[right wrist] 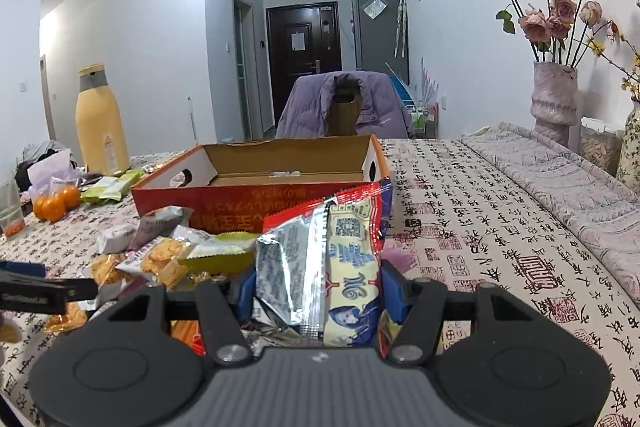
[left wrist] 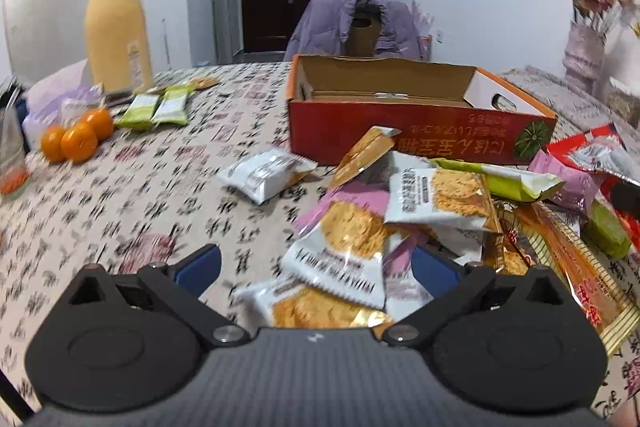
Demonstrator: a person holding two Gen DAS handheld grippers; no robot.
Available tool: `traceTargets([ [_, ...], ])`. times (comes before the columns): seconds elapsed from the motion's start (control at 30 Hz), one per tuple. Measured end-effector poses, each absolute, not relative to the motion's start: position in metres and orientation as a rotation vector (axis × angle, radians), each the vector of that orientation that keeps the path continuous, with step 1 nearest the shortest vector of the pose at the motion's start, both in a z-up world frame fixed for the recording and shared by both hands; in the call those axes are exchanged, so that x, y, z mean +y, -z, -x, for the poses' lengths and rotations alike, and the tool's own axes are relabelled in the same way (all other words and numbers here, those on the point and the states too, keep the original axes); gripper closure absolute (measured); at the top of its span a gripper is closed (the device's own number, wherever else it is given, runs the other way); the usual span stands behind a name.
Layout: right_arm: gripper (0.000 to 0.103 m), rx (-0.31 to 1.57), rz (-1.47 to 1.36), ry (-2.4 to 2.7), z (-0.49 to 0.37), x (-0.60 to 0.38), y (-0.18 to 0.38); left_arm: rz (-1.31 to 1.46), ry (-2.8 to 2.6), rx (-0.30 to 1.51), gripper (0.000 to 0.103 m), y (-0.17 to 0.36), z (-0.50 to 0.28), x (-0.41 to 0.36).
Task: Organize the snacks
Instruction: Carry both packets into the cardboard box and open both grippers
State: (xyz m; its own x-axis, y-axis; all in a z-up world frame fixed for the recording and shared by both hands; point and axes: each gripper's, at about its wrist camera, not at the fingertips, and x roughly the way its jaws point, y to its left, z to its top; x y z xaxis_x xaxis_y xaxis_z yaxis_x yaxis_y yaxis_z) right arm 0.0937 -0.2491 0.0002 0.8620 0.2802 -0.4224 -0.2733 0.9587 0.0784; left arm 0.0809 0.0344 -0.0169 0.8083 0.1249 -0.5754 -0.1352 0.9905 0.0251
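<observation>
My right gripper (right wrist: 320,291) is shut on a red and silver snack bag (right wrist: 340,251), which stands upright between the blue pads just before the open orange-red cardboard box (right wrist: 240,197). My left gripper (left wrist: 316,267) is open and low over a pile of cracker packets (left wrist: 352,227); packets lie between its fingers, but the pads do not press them. The box (left wrist: 400,131) sits behind the pile with nothing visible inside. In the right wrist view, the left gripper's finger (right wrist: 44,289) reaches in from the left beside the pile (right wrist: 160,259).
One white packet (left wrist: 264,175) lies alone left of the pile. Two green packets (left wrist: 156,109), three oranges (left wrist: 76,139) and a tall yellow bottle (left wrist: 118,27) stand at the far left. A vase of roses (right wrist: 554,99) is at the right; a chair with a purple jacket (right wrist: 344,103) is behind the table.
</observation>
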Motion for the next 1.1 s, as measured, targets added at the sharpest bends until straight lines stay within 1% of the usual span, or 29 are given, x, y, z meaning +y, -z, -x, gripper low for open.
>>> traceTargets([
  [0.07, 0.044, 0.447, -0.020, -0.293, -0.093, -0.249, 0.001, -0.016, -0.130, 0.619, 0.000, 0.019, -0.091, 0.030],
  [0.1, 0.044, 0.449, -0.020, -0.294, -0.093, -0.249, 0.001, -0.023, -0.130, 0.623, 0.004, 0.020, -0.095, 0.029],
  [0.13, 0.044, 0.450, -0.021, -0.295, -0.092, -0.249, 0.002, -0.024, -0.136, 0.633, 0.012, 0.022, -0.101, 0.028],
  [0.17, 0.044, 0.452, -0.022, -0.296, -0.092, -0.249, 0.002, -0.021, -0.134, 0.646, 0.018, 0.024, -0.105, 0.028],
  [0.2, 0.044, 0.454, -0.022, -0.298, -0.092, -0.249, 0.003, -0.012, -0.125, 0.659, 0.030, 0.026, -0.108, 0.029],
  [0.23, 0.044, 0.454, -0.022, -0.300, -0.091, -0.249, 0.003, 0.015, -0.100, 0.673, 0.036, 0.028, -0.112, 0.031],
  [0.27, 0.044, 0.454, -0.023, -0.302, -0.091, -0.248, 0.003, 0.038, -0.081, 0.678, 0.039, 0.029, -0.113, 0.033],
  [0.3, 0.044, 0.455, -0.023, -0.303, -0.091, -0.249, 0.003, 0.057, -0.065, 0.682, 0.050, 0.029, -0.113, 0.034],
  [0.37, 0.044, 0.456, -0.024, -0.305, -0.092, -0.248, 0.004, 0.075, -0.041, 0.670, 0.052, 0.030, -0.111, 0.035],
  [0.4, 0.044, 0.457, -0.025, -0.305, -0.092, -0.248, 0.004, 0.077, -0.033, 0.661, 0.056, 0.029, -0.109, 0.034],
  [0.47, 0.044, 0.458, -0.027, -0.306, -0.092, -0.248, 0.005, 0.072, -0.022, 0.649, 0.057, 0.028, -0.105, 0.033],
  [0.7, 0.044, 0.457, -0.032, -0.304, -0.092, -0.249, 0.006, 0.065, -0.037, 0.611, 0.058, 0.015, -0.092, 0.032],
  [1.1, 0.043, 0.417, -0.016, -0.306, -0.099, -0.248, -0.006, 0.038, -0.043, 0.493, 0.058, -0.026, -0.083, 0.029],
])
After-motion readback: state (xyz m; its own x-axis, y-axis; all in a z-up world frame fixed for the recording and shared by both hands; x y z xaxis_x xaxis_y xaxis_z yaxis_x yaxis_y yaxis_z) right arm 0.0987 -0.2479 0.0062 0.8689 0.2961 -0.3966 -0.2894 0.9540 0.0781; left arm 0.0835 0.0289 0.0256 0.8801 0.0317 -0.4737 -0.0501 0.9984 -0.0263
